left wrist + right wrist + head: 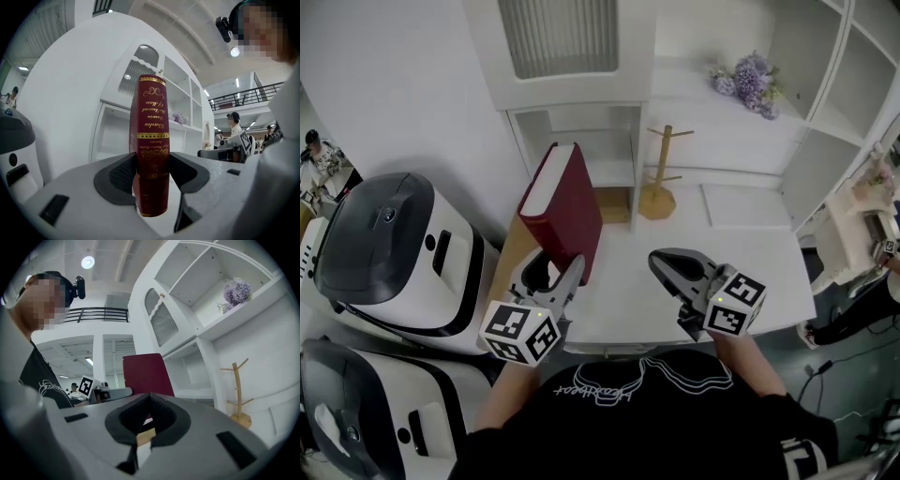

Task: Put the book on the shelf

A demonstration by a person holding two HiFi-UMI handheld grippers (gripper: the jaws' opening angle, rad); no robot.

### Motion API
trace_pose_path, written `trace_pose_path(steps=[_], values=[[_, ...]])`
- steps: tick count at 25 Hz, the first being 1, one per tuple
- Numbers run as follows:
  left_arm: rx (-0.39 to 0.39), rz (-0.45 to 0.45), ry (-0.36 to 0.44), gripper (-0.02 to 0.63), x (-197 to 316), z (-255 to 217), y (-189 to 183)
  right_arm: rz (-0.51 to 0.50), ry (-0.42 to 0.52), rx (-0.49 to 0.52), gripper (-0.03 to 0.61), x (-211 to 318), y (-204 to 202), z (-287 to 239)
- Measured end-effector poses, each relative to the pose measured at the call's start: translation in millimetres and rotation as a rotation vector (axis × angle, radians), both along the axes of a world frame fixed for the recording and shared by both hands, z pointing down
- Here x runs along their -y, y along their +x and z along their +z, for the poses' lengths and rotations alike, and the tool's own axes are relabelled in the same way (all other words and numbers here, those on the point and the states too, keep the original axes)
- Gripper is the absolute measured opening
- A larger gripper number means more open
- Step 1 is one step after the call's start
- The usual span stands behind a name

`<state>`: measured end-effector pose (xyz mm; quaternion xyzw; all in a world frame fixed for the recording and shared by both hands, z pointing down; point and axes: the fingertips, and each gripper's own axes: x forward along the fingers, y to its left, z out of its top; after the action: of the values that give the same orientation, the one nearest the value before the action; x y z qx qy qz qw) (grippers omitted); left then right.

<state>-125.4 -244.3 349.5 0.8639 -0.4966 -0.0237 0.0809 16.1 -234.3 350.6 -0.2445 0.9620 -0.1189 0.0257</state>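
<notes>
A thick dark red book with gilt lettering on its spine stands upright above the left side of the white desk. My left gripper is shut on the book's lower end, near the spine. In the left gripper view the spine of the book rises between the two dark pads of the left gripper, which press on its covers. Ahead of the book is the white shelf unit with open compartments. My right gripper hovers to the right, shut and holding nothing. From the right gripper the book's red cover shows at the left.
A wooden mug tree stands on the desk by the shelf unit. Purple flowers sit on a higher shelf at the right. Two white and black machines stand left of the desk. People sit in the background.
</notes>
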Motion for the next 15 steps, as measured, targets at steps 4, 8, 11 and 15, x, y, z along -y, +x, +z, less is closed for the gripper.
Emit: trace_pose_path(steps=[4, 8, 11, 15], values=[[0.010, -0.006, 0.016, 0.221, 21.5, -2.6, -11.3, 0.008, -0.004, -0.007, 0.006, 16.6, -4.7, 2.8], [0.031, -0.024, 0.025, 0.221, 42.1, -1.7, -23.0, 0.005, -0.010, -0.013, 0.006, 30.7, -12.0, 6.9], [0.040, -0.042, 0.015, 0.221, 56.3, 2.5, -30.7, 0.009, -0.013, -0.016, 0.006, 42.1, -15.0, 8.6], [0.066, -0.062, 0.019, 0.221, 72.0, 4.8, -39.0, 0.010, -0.019, -0.019, 0.006, 54.1, -18.8, 10.5]])
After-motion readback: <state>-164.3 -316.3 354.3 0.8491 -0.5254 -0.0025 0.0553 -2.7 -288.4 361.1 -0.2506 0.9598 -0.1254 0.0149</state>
